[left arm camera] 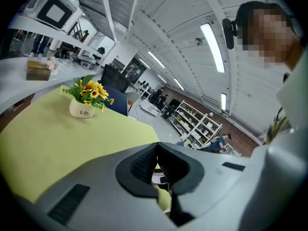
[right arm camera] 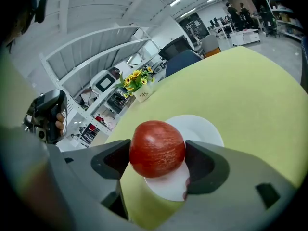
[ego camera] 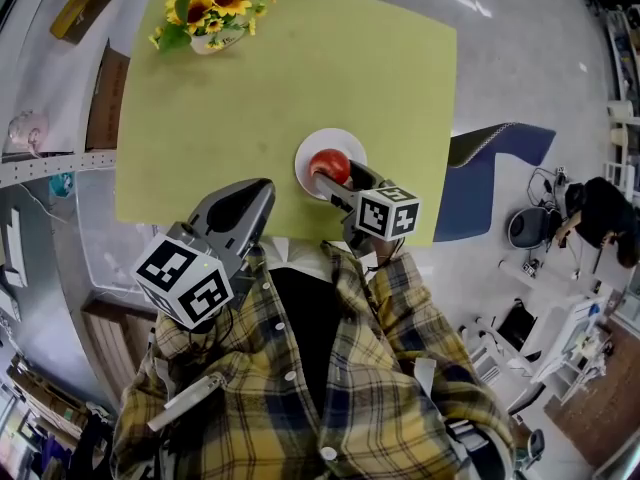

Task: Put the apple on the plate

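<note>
**Apple held over the plate**

The right tool (right arm camera: pixel 158 156) is shut on the apple (right arm camera: pixel 157 148). One jaw presses on the apple's left side and the other on its right side, about halfway up. The apple is red, round and shiny. It sits over the near part of the white plate (ego camera: pixel 346 138), which lies close to the near edge of the green tabletop (ego camera: pixel 300 68). It may be just above the plate or already touching it. The views are not clear enough to be sure.

The left tool (ego camera: pixel 258 196) is near the person's body, off to the left of the plate. Its jaws are closed together and hold nothing.

An apple like this is likely hard and a bit heavy for its size. Its smooth skin could slip, and a strong squeeze could bruise it. The wide middle, where the jaws are now, looks like the best place to hold it. It is round, so it might roll if it is let go from too high. It should be set down low and softly.

A pot of sunflowers (ego camera: pixel 210 8) stands at the far left of the tabletop, well apart from the plate.
</note>
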